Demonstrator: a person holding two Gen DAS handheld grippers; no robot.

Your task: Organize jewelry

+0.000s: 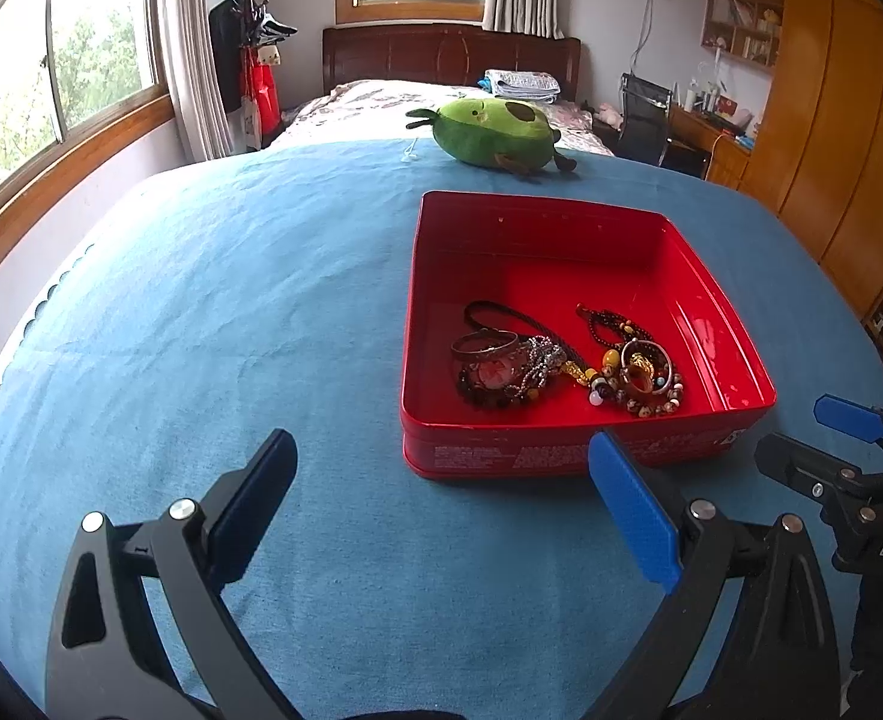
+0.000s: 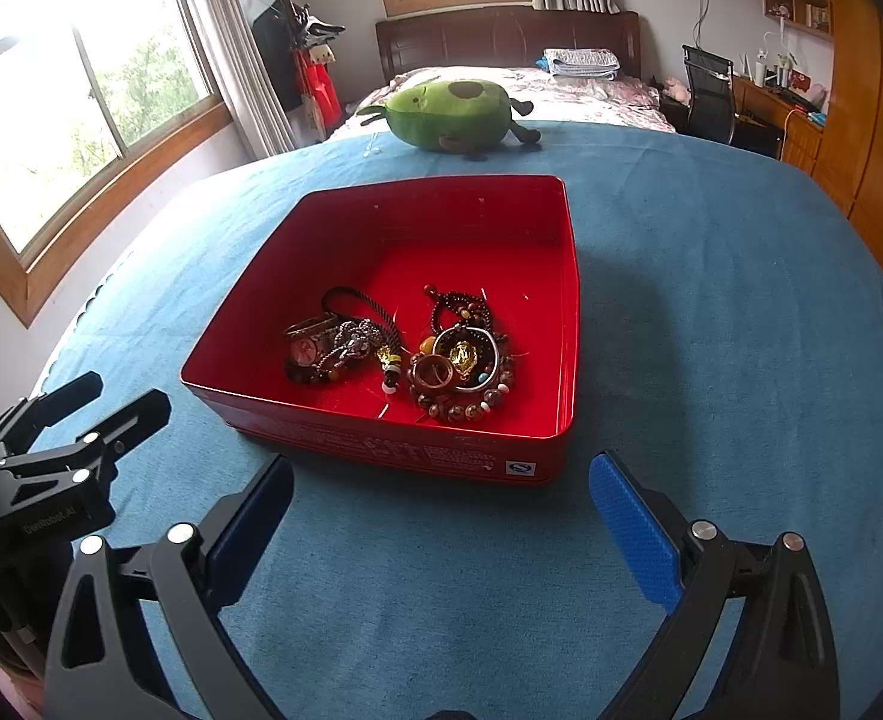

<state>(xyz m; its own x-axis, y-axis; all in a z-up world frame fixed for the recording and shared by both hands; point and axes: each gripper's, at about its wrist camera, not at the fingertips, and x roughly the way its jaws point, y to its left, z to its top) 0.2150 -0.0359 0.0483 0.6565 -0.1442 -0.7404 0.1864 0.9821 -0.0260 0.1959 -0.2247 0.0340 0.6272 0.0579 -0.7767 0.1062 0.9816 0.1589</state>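
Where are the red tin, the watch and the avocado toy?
red tin (image 2: 417, 450), right wrist view, near outer wall.
watch (image 2: 304, 350), right wrist view, pink dial.
avocado toy (image 1: 489, 132), left wrist view, green body.

Tangled jewelry (image 2: 405, 354) — beads, bangles, perhaps a watch — heaped in open red tin (image 2: 567, 312).

tin (image 2: 567, 324) red | cloth (image 2: 711, 330) blue | plush (image 2: 447, 111) green | pads (image 2: 633, 534) blue

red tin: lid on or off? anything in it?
Lid off, not empty. The red tin sits open-topped on the blue cloth, with a heap of bracelets and necklaces on its floor near the front wall; the back half is bare.
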